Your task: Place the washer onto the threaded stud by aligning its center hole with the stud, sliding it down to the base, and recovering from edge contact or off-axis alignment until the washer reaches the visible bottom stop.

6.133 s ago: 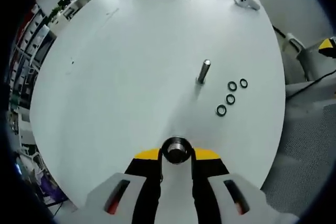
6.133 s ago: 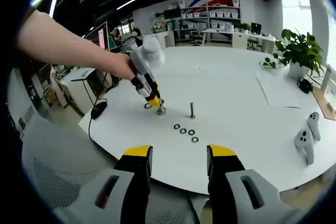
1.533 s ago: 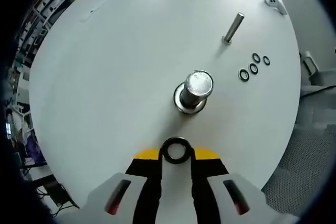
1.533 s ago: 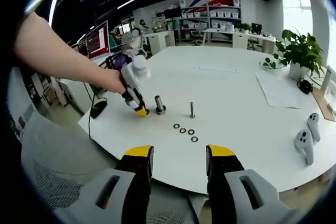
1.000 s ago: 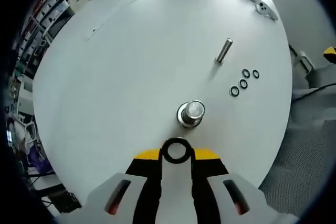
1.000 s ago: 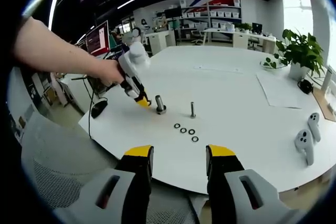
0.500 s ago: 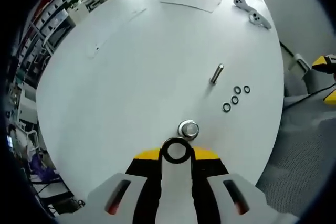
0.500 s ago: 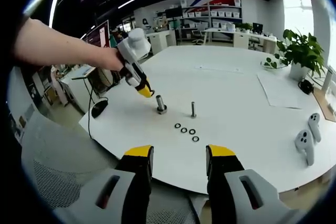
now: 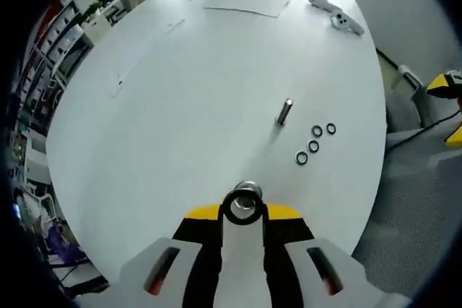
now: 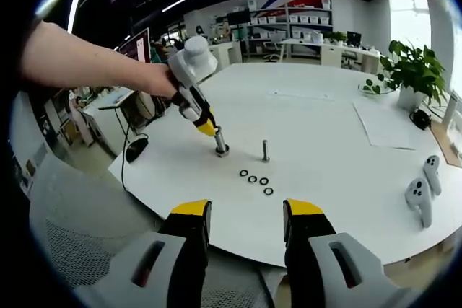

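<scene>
Looking along our left tool point(image 9: 243, 210), we see it clenched on a dark washer point(image 9: 242, 207), held flat between its yellow tips right above the thick stud point(image 9: 247, 190), whose top shows just behind the ring. Whether the washer has touched the stud we cannot tell. Farther right on the white worktop point(image 9: 180, 106) a thin bolt point(image 9: 284, 112) stands upright, and beside it lie four spare washers point(image 9: 315, 140) in a short row. Two white controllers point(image 9: 332, 14) rest near the far edge.

In the right gripper view, a hand point(image 10: 160, 81) holds the left tool point(image 10: 209, 129) slanted down over the thick stud point(image 10: 220, 144) at the left. The thin bolt point(image 10: 265, 151) stands just right of it, the spare washers point(image 10: 255, 181) nearer us. Our right tool point(image 10: 239, 225) hangs released, jaws apart, over the worktop's point(image 10: 332, 142) near edge. A potted plant point(image 10: 410, 70) sits at far right.
</scene>
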